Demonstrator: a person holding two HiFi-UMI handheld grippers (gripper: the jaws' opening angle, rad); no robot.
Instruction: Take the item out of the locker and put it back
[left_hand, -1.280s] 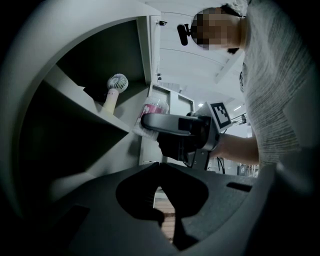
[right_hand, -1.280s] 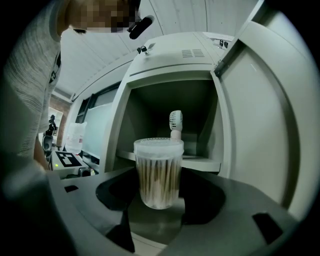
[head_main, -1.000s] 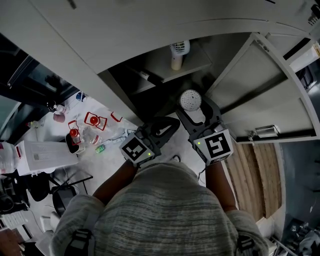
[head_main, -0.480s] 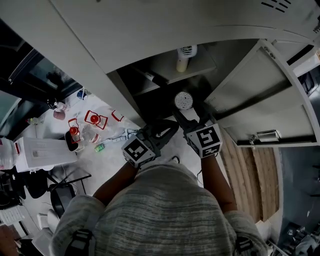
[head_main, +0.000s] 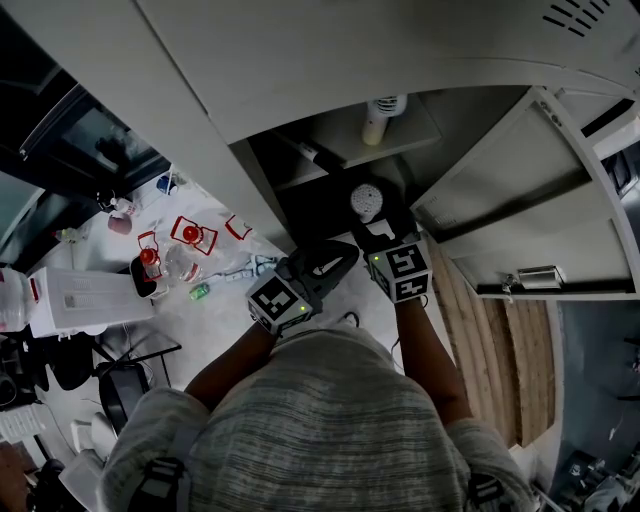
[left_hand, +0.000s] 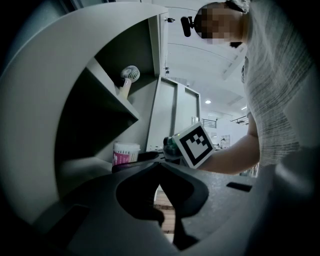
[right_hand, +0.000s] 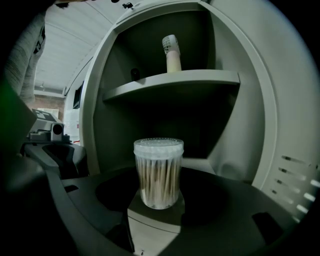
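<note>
Locker (head_main: 465, 110): right claw (head_main: 375, 225) moved swab jar (head_main: 367, 200) deeper inside.

The person wears a heathered grey knit top (head_main: 330, 420) with fine horizontal streaks and short sleeves. Dark straps with buckles (head_main: 160, 482) sit at the top's two lower corners. Just above the top, the left gripper (head_main: 345, 250) and right gripper (head_main: 372, 215) are dark grey moulded plastic with broad curved jaws. The left cube (head_main: 277, 298) and right cube (head_main: 402, 270) are white, printed with black square markers, each showing a small green light
</note>
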